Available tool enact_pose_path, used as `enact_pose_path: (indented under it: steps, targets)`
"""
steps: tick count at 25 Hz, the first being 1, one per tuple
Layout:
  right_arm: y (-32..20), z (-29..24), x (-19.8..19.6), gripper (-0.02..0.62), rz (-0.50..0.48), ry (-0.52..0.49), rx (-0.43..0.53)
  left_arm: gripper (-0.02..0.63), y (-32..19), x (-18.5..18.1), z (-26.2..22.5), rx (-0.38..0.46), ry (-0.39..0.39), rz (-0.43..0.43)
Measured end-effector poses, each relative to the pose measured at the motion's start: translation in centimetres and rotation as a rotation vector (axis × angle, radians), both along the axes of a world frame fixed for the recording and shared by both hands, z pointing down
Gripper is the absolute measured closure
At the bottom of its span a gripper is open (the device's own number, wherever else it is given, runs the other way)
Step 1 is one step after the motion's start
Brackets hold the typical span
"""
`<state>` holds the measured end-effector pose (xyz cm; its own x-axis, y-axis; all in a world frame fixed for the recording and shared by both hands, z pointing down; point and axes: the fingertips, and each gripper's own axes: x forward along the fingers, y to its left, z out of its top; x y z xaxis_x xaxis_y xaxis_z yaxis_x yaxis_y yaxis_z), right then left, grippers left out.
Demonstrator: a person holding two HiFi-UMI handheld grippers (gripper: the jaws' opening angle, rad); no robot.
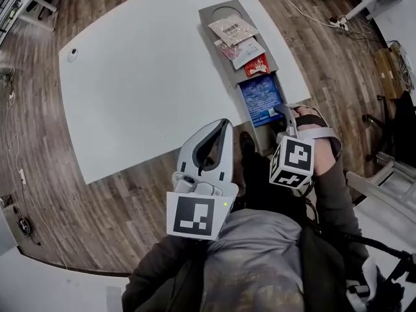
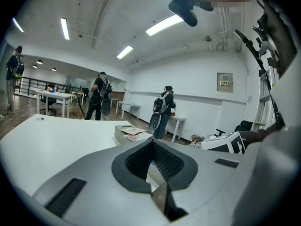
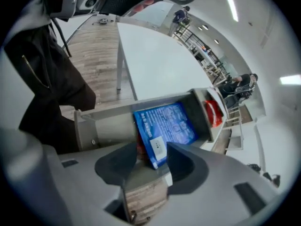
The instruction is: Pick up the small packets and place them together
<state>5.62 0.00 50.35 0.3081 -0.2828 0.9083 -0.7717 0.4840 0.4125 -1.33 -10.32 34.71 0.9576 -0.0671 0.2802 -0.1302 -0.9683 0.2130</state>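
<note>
Right tongs point(image 3: 153, 157) apart, corner of blue packet point(image 3: 164, 126) between tips. Risk: shallow corner bite slips, or pad catches tray wall point(image 3: 108, 126) just beside. Left tongs point(image 1: 225, 123) together, empty.

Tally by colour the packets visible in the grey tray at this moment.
Beige packet: 1
White packet: 1
Red packet: 1
Blue packet: 1
Total: 4
</note>
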Motion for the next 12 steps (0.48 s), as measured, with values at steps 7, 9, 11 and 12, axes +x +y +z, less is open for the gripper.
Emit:
enact_pose_path:
  steps: [7, 9, 11, 12]
  targets:
    - [-0.3, 1.7, -0.2, 0.365, -0.107, -0.025, -0.147, 0.604, -1.7, 0.0, 1.0, -0.026, 0.035, -0.090]
    - [-0.3, 1.8, -0.3, 0.365, -0.105, -0.063, -0.176, 0.604, -1.9, 0.1, 0.9, -0.028, 0.040, -0.105]
    - [-0.3, 1.9, -0.3, 0.370, -0.103, -0.103, -0.197, 0.604, -2.1, 0.1, 0.9, -0.031, 0.043, -0.120]
    - [-0.2, 2.0, -0.3, 0.381, -0.107, -0.117, -0.204, 0.604, -2.2, 0.1, 1.0, -0.032, 0.044, -0.127]
